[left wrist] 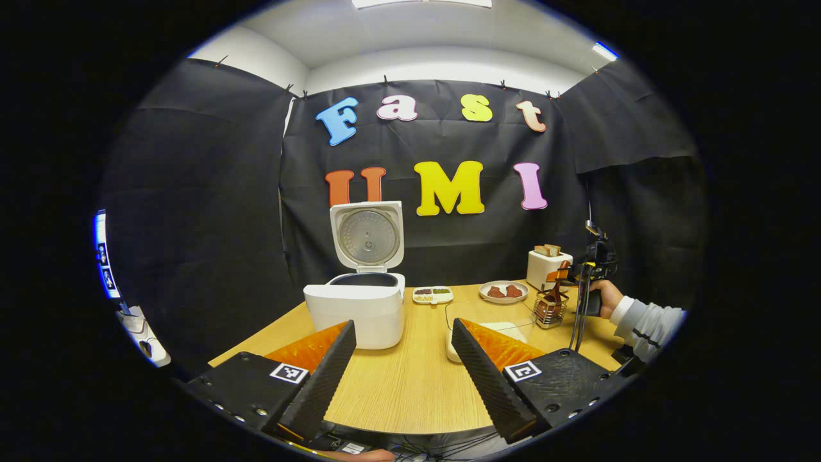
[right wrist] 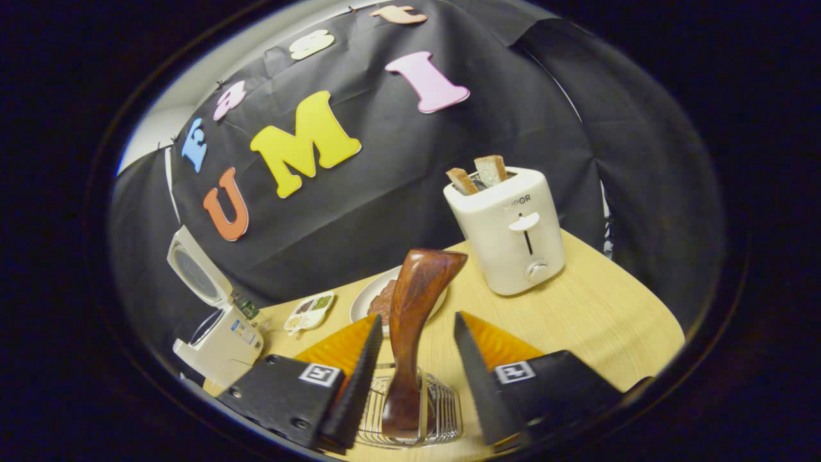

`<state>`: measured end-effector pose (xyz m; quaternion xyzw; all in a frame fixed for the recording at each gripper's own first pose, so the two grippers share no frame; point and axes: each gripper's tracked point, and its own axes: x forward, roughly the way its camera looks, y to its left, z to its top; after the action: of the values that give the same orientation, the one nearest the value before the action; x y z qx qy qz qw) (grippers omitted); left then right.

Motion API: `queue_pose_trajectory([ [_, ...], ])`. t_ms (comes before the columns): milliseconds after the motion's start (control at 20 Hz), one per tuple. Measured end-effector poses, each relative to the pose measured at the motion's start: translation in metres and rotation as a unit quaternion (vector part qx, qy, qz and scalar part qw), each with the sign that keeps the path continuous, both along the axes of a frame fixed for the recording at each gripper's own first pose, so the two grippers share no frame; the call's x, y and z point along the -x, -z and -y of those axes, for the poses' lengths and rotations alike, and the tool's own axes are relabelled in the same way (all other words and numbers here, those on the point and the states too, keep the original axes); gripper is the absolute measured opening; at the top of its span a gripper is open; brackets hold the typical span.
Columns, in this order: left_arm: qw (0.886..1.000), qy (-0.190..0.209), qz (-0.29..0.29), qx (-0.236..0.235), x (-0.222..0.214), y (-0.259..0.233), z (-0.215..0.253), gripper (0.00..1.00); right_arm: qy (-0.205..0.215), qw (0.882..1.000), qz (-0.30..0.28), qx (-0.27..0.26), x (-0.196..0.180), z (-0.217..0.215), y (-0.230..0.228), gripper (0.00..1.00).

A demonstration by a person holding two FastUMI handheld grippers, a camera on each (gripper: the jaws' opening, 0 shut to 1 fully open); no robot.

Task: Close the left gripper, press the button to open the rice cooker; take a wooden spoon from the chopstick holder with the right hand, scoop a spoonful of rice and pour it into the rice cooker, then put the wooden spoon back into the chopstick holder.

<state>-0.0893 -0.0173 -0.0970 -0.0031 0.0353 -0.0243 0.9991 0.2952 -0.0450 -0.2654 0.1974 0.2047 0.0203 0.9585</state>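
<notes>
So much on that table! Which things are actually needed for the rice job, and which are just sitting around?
Needed:
rice cooker, lid up
wooden spoon, standing in the chopstick holder
right hand-held gripper, open around the spoon
left hand-held gripper, open

Just sitting:
toaster with bread
plate
small divided dish

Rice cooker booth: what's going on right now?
The rice cooker sits on the table with its lid up. The left gripper hangs open in front of it, holding nothing. The right gripper is open, its fingers on either side of the wooden spoon, which stands in the wire chopstick holder. Whether the spoon has scooped rice yet can't be told.
</notes>
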Motion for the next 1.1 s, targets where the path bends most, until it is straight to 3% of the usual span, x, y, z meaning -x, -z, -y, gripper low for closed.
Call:
queue_pose_trajectory([
  [100, 1.000, -0.013, 0.014, 0.002, 0.004, -0.010, -0.004, 0.96, 0.007, 1.000, -0.010, 0.007, -0.002, -0.003, 0.003, 0.22],
  [150, 1.000, -0.014, 0.021, 0.002, 0.006, -0.013, -0.001, 0.96, 0.005, 1.000, -0.006, 0.010, -0.003, -0.005, 0.000, 0.16],
  [200, 1.000, -0.011, 0.022, 0.003, 0.008, -0.014, 0.005, 0.95, 0.007, 1.000, 0.001, 0.024, 0.004, -0.006, -0.009, 0.20],
  [300, 1.000, 0.000, 0.022, 0.000, 0.009, -0.012, 0.018, 0.95, 0.013, 0.999, 0.017, 0.039, 0.011, -0.006, -0.026, 0.20],
  [500, 0.999, -0.029, 0.037, -0.018, 0.011, -0.015, 0.020, 0.96, 0.010, 0.998, 0.037, 0.044, 0.028, -0.017, -0.059, 0.20],
  [650, 0.999, -0.010, 0.028, -0.022, 0.012, -0.010, 0.040, 0.96, 0.004, 0.996, 0.060, 0.072, 0.042, -0.026, -0.091, 0.20],
  [850, 0.998, -0.034, 0.049, -0.008, 0.021, -0.027, 0.031, 0.95, -0.001, 0.991, 0.091, 0.100, 0.058, -0.052, -0.129, 0.20],
  [1100, 0.998, -0.004, 0.067, -0.003, 0.040, -0.040, 0.039, 0.95, -0.012, 0.985, 0.114, 0.128, 0.077, -0.106, -0.154, 0.20],
])
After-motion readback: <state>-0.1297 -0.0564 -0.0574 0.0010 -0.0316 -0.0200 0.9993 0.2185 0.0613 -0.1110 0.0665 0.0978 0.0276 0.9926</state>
